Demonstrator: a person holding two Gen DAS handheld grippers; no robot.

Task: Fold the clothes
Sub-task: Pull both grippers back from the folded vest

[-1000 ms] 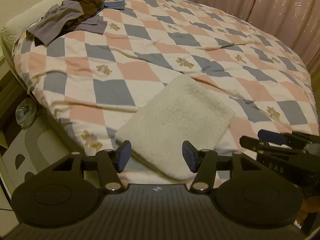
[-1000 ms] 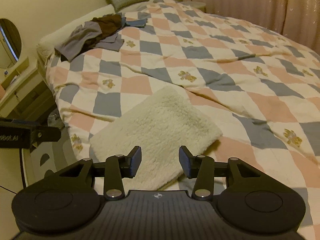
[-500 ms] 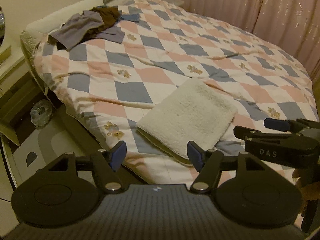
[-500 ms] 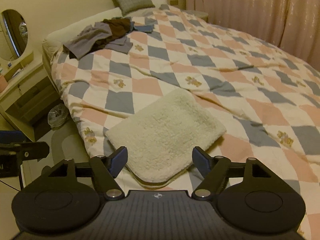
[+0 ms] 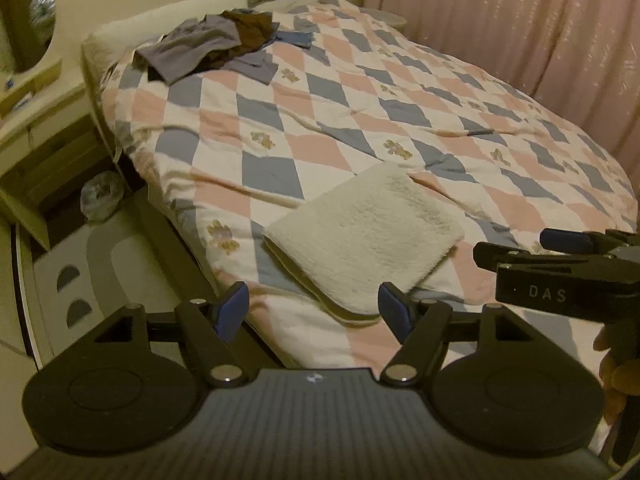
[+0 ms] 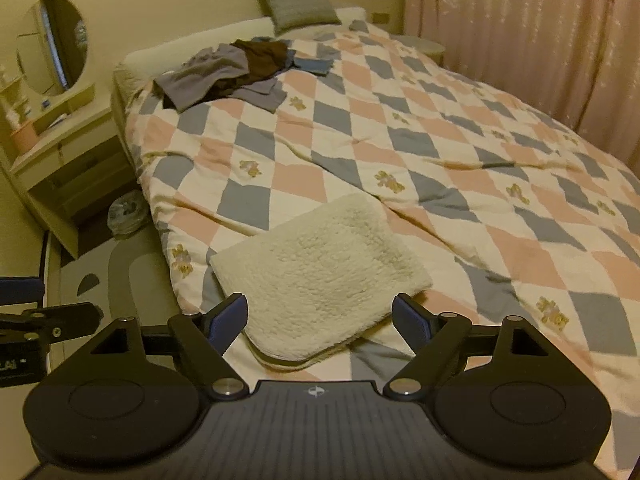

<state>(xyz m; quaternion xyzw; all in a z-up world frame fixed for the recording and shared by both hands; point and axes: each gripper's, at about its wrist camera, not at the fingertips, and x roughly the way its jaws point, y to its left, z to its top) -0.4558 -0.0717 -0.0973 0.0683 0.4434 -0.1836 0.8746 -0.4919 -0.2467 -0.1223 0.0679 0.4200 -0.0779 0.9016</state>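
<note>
A cream fleece garment point(image 5: 368, 236) lies folded into a flat rectangle near the bed's front edge; it also shows in the right wrist view point(image 6: 320, 272). My left gripper point(image 5: 314, 312) is open and empty, held just short of the garment's near edge. My right gripper point(image 6: 322, 318) is open and empty over the garment's near edge, not touching it; it also shows at the right of the left wrist view point(image 5: 560, 252). A heap of grey, brown and blue clothes point(image 5: 212, 46) lies at the bed's far left, also in the right wrist view point(image 6: 232, 72).
The bed carries a pink, blue and white diamond quilt point(image 6: 460, 152) with a grey pillow point(image 6: 298, 0) at the head. A dresser with a round mirror point(image 6: 52, 46) stands left. A bin point(image 5: 102, 200) sits on the floor. Pink curtains point(image 5: 520, 20) hang behind.
Both grippers have drawn back and up from the folded garment and opened wider. More of the bed, floor and dresser has come into view.
</note>
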